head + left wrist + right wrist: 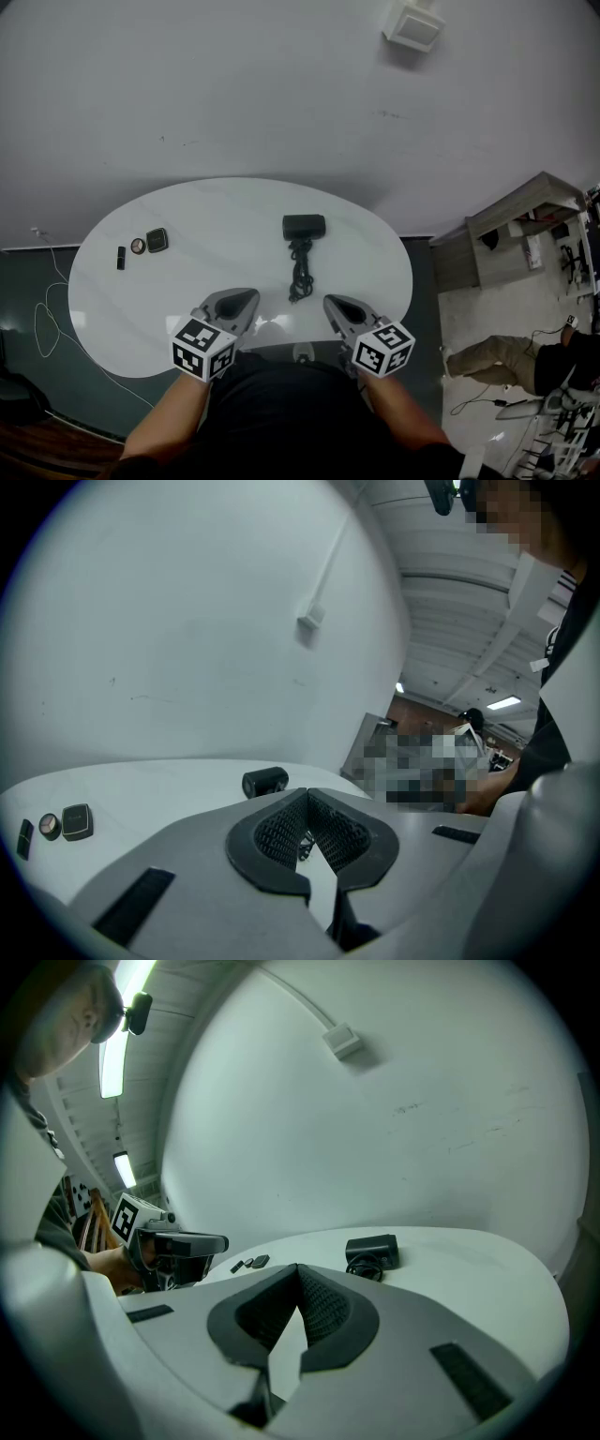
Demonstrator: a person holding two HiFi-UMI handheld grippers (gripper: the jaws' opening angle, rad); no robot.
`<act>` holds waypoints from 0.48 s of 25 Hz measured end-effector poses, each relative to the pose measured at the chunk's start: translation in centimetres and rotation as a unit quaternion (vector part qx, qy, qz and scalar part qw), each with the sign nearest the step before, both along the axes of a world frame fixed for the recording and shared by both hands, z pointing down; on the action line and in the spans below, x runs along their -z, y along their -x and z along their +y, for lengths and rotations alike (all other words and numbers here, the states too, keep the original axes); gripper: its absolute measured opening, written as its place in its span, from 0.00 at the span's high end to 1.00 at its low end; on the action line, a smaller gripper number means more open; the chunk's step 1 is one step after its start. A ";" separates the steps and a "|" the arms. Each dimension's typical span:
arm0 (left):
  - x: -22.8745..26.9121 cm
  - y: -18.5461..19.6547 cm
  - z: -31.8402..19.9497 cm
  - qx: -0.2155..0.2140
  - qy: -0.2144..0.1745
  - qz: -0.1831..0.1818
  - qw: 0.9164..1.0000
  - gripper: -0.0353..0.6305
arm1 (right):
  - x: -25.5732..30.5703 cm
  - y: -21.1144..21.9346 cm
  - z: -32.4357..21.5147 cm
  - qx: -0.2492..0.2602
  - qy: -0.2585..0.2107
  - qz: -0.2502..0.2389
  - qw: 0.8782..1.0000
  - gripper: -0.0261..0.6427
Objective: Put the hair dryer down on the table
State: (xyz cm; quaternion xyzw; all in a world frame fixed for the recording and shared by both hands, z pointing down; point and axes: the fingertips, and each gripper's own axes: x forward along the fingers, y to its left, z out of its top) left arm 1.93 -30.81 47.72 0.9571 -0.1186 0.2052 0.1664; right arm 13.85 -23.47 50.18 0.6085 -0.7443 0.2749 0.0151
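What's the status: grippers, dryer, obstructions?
Grippers: left gripper shut, empty; right gripper shut, empty. Black hair dryer lies on white oval table, black cord trailing toward grippers. Small dark items far left, clear.

A: Off-task stuff, quick. We've got three small bits in a row at far left: a thin black stick [121,258], a round piece [138,246] and a dark square case [157,240], the last two touching.

B: Agreed. They're too small to name, though the round one may be a dial. We also log a white box [413,25] on the wall [234,84], a white cable [53,295] looping over the dark floor [23,281], wooden shelving [525,202] at right, and a person in tan trousers [487,359] below it.
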 end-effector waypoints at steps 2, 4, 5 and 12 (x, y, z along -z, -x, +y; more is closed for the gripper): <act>0.0 0.0 0.0 0.000 0.000 0.001 1.000 0.92 | -0.1 0.0 0.0 0.000 0.001 0.000 1.000 0.95; -0.1 0.0 -0.1 0.000 0.000 0.001 1.000 0.92 | -0.1 0.0 0.0 -0.001 0.001 0.001 1.000 0.95; -0.1 0.0 -0.1 0.000 0.000 0.001 1.000 0.92 | -0.1 0.0 0.0 -0.001 0.001 0.002 1.000 0.95; 0.0 0.0 -0.1 0.000 0.000 0.001 1.000 0.92 | -0.1 0.1 -0.1 -0.001 0.001 0.003 1.000 0.95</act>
